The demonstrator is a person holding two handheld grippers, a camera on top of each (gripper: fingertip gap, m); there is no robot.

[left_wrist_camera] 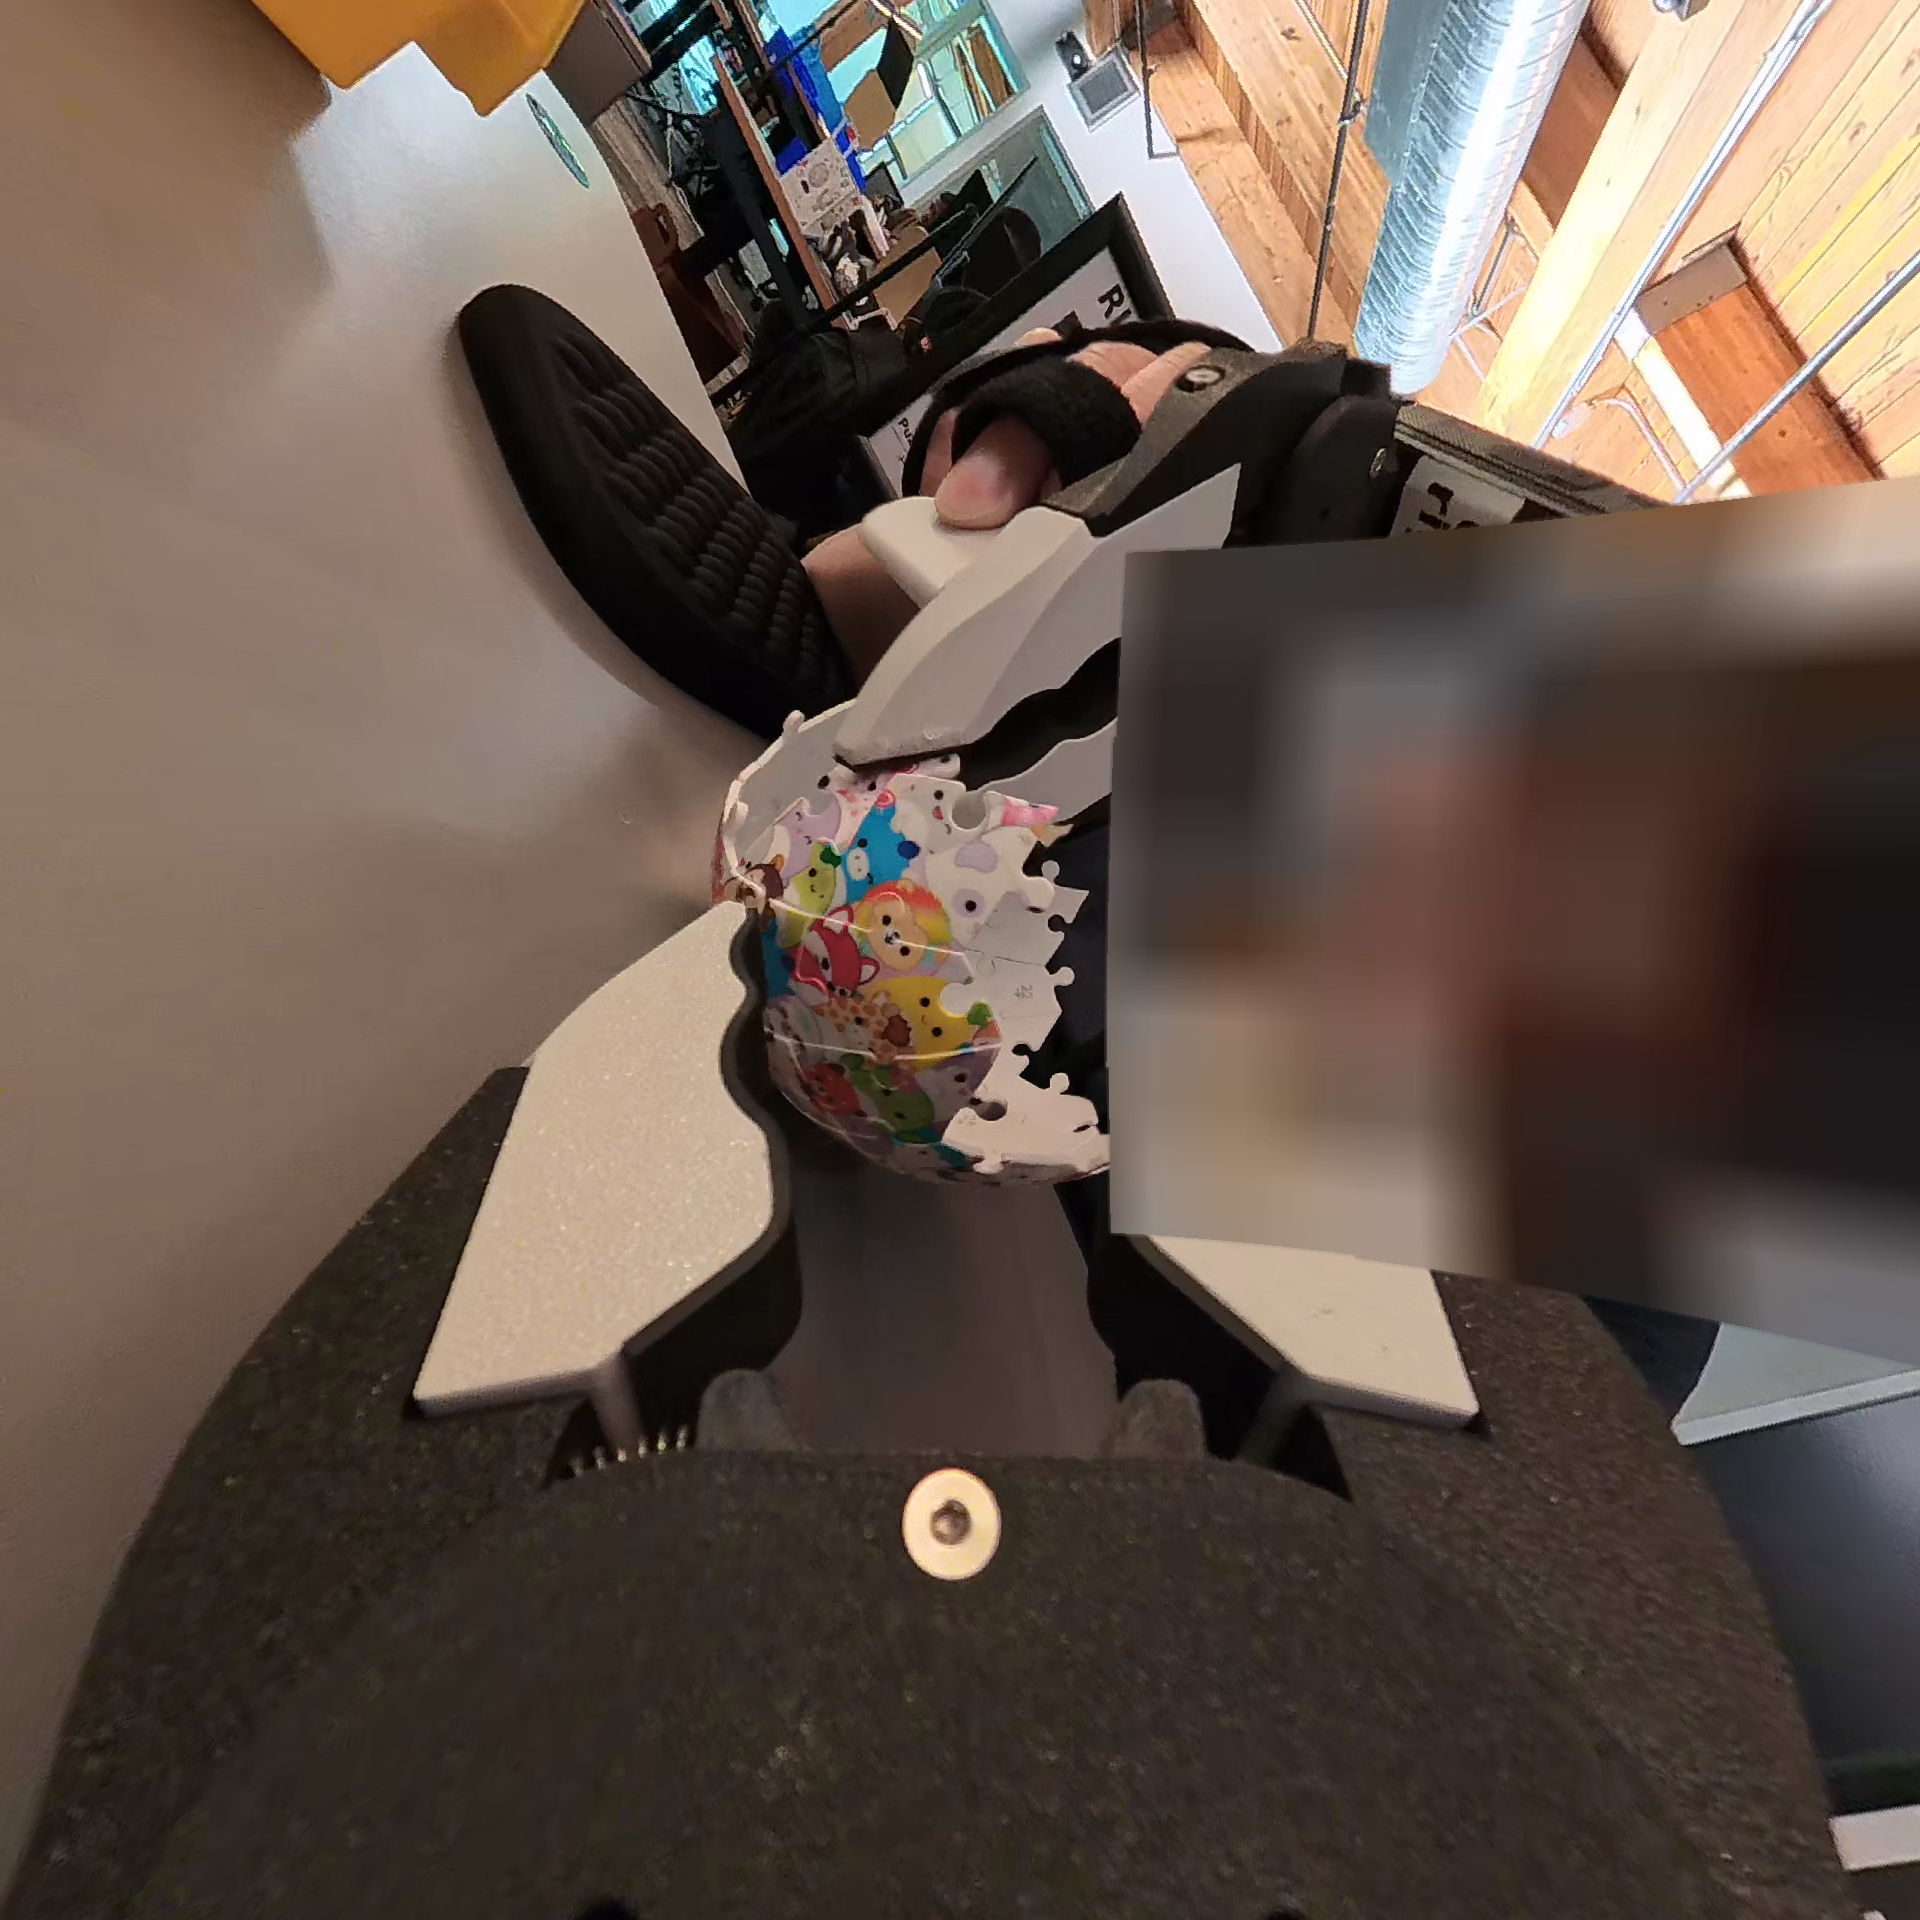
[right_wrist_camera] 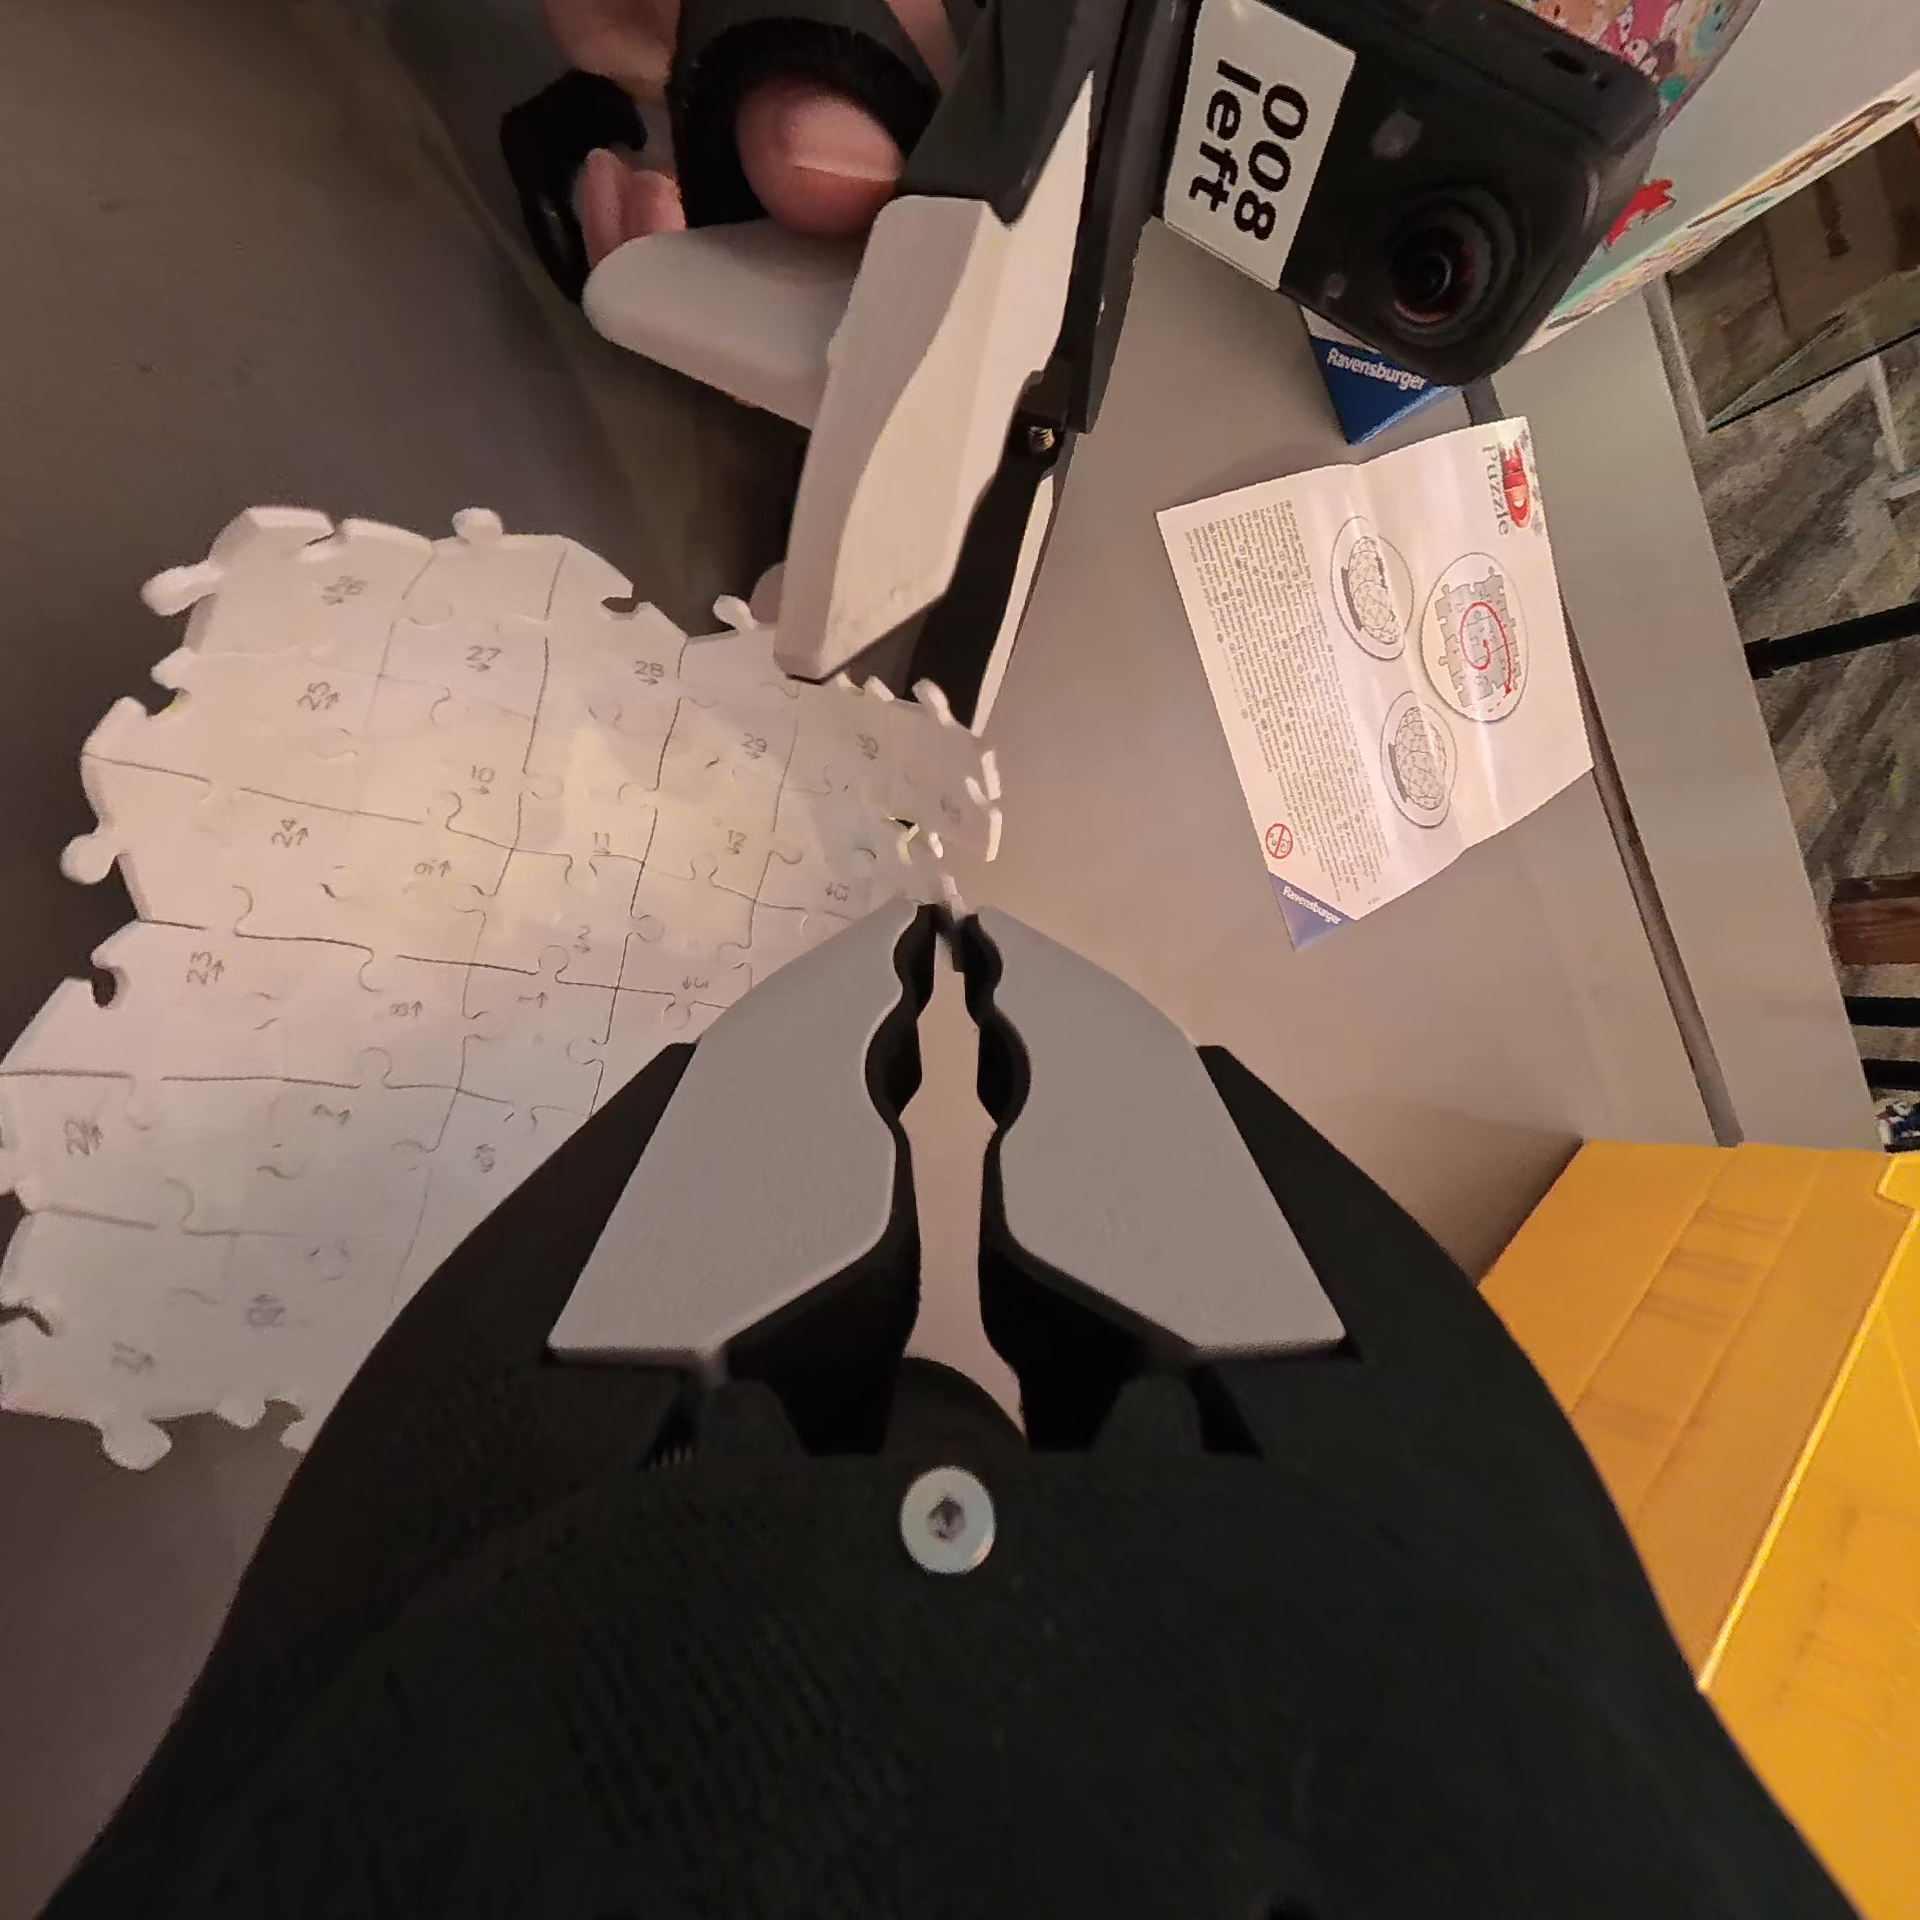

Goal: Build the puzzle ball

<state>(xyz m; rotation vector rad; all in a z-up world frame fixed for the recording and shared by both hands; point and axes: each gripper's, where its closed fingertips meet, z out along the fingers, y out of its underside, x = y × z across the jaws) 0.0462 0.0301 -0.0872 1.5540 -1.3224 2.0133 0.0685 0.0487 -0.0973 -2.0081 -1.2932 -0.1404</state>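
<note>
The half-built puzzle ball (left_wrist_camera: 894, 987) is a curved shell, with colourful cartoon animals outside and a white numbered inside (right_wrist_camera: 416, 883). My left gripper (left_wrist_camera: 914, 1018) holds it between its grey fingers (left_wrist_camera: 623, 1143); the left finger presses the coloured side and a blurred patch hides most of the right finger. In the right wrist view the left gripper (right_wrist_camera: 894, 675) comes in from above and clamps the shell's far rim. My right gripper (right_wrist_camera: 940, 920) is almost fully shut, pinching the jagged rim of the shell. It also shows in the left wrist view (left_wrist_camera: 935, 758), biting the shell's top edge.
A folded instruction leaflet (right_wrist_camera: 1382, 675) lies on the grey table (right_wrist_camera: 1195, 1039), with a blue box corner (right_wrist_camera: 1371, 384) behind it. A yellow box (right_wrist_camera: 1714, 1507) stands at the lower right. A black ribbed pad (left_wrist_camera: 644, 509) lies on the table beyond the ball. The tips of both grippers are at nearly the same place.
</note>
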